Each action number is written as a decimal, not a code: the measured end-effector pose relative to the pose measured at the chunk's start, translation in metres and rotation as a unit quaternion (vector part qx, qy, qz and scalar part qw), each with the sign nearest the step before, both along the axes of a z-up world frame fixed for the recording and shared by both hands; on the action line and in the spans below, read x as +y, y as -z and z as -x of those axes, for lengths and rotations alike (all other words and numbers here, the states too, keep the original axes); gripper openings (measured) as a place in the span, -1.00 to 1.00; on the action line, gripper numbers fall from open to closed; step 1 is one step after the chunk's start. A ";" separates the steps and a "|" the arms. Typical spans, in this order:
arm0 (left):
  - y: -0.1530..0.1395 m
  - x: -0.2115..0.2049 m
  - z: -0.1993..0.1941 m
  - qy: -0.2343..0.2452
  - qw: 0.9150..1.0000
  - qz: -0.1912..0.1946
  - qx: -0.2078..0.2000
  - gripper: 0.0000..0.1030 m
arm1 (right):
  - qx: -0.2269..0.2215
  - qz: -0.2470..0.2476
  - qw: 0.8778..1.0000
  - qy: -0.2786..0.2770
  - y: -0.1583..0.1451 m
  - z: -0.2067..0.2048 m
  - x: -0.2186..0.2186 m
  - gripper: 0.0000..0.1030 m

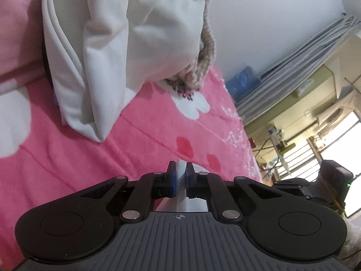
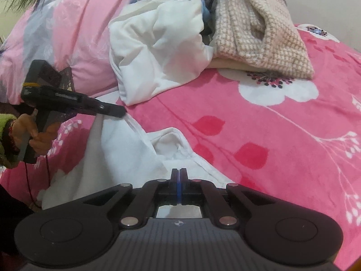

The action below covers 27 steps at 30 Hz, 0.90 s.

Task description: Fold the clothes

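A white garment (image 2: 126,155) lies spread on the pink flowered blanket (image 2: 282,117), its collar opening facing up. My left gripper (image 1: 180,172) is shut on a fold of this white cloth, which shows between the blue pads. In the right wrist view the left gripper (image 2: 120,112) pinches the garment's far left edge, held by a hand (image 2: 38,133) in a green sleeve. My right gripper (image 2: 179,173) is shut with its tips on the garment's near hem by the collar.
A crumpled white garment (image 2: 158,45) and a beige checked knit (image 2: 266,33) are piled at the head of the bed, against a pink and grey quilt (image 2: 56,33). In the left wrist view a white wall (image 1: 270,22) rises beyond the bed, with grey curtains (image 1: 304,67).
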<state>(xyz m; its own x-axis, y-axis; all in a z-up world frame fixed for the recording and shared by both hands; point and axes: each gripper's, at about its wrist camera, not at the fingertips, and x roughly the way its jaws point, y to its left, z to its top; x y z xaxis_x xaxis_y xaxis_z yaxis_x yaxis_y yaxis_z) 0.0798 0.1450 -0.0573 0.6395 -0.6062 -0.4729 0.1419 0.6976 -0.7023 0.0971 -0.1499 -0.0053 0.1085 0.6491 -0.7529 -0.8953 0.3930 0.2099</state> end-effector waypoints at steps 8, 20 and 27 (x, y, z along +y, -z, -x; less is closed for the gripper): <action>-0.010 0.004 0.018 0.010 1.000 0.003 -0.014 -0.89 | -0.001 0.012 1.000 0.023 0.013 -0.025 0.013 -0.54; -0.020 -0.011 0.034 0.077 0.997 -0.011 -0.028 -0.89 | -0.012 0.070 0.995 -0.067 0.027 -0.010 0.027 -0.86; -0.023 -0.013 0.039 0.079 0.996 -0.007 -0.031 -0.89 | -0.045 0.057 0.996 -0.057 0.016 -0.001 0.023 -0.82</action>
<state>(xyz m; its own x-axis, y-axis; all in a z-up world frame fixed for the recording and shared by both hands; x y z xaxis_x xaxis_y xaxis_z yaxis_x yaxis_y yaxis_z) 0.0412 0.1321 -0.0345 0.5646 -0.6950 -0.4452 0.2940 0.6733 -0.6784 0.0977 -0.1271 -0.0216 0.1089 0.5723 -0.8128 -0.9488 0.3039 0.0868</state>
